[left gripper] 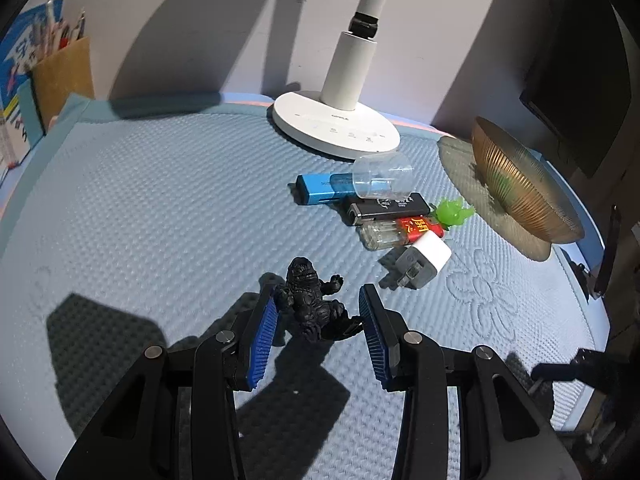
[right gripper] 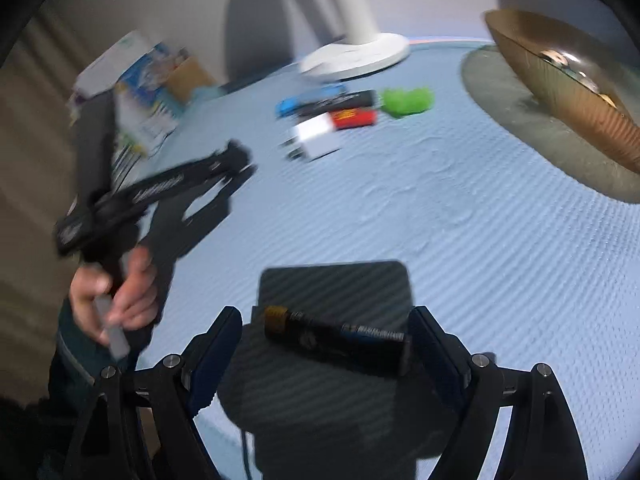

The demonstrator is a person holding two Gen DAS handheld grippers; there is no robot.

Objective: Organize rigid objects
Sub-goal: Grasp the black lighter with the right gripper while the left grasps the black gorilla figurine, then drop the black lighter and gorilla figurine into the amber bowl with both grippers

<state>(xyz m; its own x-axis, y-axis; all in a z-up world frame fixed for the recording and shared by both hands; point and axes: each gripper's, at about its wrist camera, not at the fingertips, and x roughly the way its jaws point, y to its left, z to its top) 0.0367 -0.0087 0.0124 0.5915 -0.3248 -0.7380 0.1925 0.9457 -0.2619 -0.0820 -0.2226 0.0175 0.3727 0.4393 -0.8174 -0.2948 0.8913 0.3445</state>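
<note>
Apparently mid-sort. Left wrist view: left gripper clamps the black monster figurine near the mat's front edge, likely bound for the gold bowl at the right edge. Right wrist view: right gripper spread wide around a dark stick; blur hides any contact.

A bumpy light blue mat covers the desk. On it sit a white lamp base, a gold bowl, a blue stick, a clear cup (tipped on its side), a black stick, a lighter, a green toy, a white plug and a black monster toy.
</note>
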